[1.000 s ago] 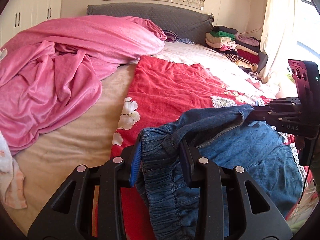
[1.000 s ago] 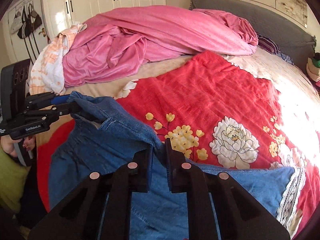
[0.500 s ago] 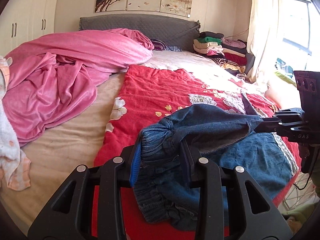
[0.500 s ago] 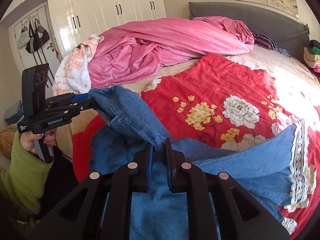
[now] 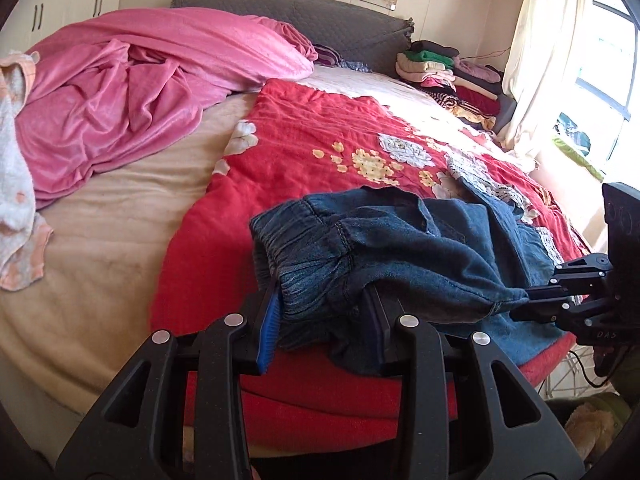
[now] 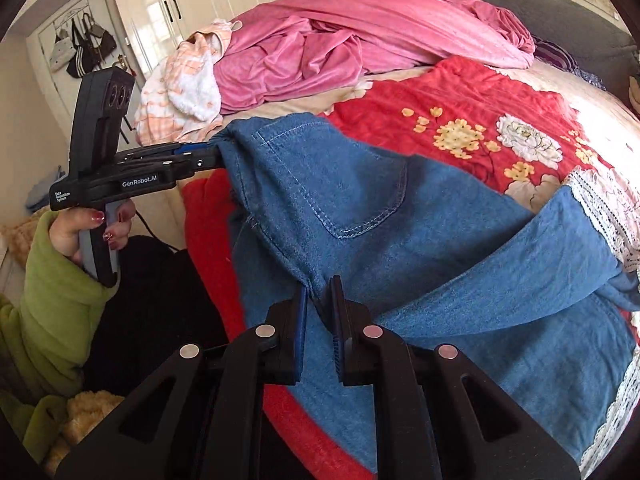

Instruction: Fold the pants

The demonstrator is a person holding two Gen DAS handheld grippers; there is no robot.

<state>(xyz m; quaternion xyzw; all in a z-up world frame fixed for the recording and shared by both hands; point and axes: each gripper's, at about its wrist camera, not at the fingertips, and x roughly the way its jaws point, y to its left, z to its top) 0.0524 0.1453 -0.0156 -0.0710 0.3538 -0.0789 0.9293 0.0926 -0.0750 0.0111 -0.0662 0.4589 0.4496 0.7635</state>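
Change record: pants (image 6: 400, 240) drawn back toward the 6 o'clock foot edge of the red floral quilt (image 5: 320, 140), exposing its yellow and white flowers toward 12 o'clock; lace-trimmed legs now trail toward 3 o'clock; waistband hangs lower than before.

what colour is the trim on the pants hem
White lace trim on blue denim pants, clearest in the right wrist view.

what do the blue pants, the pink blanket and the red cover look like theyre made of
Blue pants: looks like soft denim, matte, with visible contrast stitching and a gathered elastic waistband; white lace trims the hems.
Pink blanket: probably plush fleece or velour, going by its soft sheen and deep folds.
Red cover: seems a crinkled woven cotton, matte, printed with flowers; the exact fibre cannot be told.
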